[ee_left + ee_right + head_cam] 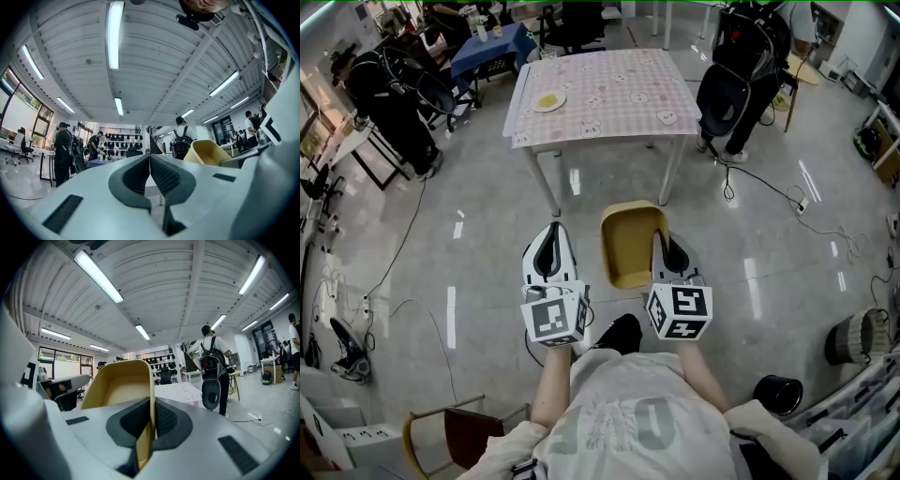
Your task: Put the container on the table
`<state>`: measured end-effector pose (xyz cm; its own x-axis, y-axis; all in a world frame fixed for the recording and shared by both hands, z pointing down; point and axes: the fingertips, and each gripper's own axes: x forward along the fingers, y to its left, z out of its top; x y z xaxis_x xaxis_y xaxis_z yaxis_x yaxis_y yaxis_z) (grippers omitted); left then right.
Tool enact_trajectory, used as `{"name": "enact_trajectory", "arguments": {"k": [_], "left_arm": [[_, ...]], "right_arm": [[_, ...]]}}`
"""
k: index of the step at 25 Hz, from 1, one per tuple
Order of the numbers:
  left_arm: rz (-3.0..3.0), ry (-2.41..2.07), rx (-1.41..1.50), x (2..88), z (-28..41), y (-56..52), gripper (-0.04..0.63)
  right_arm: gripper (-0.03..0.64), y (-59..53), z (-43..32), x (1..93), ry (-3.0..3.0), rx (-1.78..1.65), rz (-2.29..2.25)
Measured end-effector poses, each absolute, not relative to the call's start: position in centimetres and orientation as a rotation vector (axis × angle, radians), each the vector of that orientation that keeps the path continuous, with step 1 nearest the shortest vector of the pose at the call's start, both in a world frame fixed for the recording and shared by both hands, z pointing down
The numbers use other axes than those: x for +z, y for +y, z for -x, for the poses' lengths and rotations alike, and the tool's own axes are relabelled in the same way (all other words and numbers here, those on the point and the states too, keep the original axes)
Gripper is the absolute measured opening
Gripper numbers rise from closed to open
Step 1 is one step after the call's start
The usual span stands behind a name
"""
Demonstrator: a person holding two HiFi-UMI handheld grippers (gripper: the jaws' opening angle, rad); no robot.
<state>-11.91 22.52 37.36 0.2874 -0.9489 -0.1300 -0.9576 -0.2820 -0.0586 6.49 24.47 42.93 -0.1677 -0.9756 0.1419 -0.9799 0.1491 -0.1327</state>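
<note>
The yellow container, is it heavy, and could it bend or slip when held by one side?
Probably light: the right gripper alone carries the yellow container by one thin wall. Likely fairly stiff, since that wall stands straight between the jaws without buckling. Its smooth surface and one-edge grip mean it might slip or swing.

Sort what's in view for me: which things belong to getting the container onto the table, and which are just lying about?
In the job: yellow container; right gripper, shut on its wall; table with the pink checked cloth.

Lying about: plate on that table; black bin on the floor; floor cables. The left gripper is shut and empty.
</note>
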Motion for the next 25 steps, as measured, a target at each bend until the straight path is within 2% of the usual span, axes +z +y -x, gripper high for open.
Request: {"name": "enact_trajectory", "arguments": {"k": [11, 25], "left_arm": [[2.439, 1.765, 0.149, 37.2, 10.6, 15.2, 0.029], [2.473, 1.67, 0.229, 33.5, 9.0, -5.2, 0.029]], "right_arm": [[0.031, 18.3, -7.7, 43.1, -2.364, 0.288, -2.036], [0.031, -0.6, -10.5, 39.7, -2.298, 0.244, -2.15]]}}
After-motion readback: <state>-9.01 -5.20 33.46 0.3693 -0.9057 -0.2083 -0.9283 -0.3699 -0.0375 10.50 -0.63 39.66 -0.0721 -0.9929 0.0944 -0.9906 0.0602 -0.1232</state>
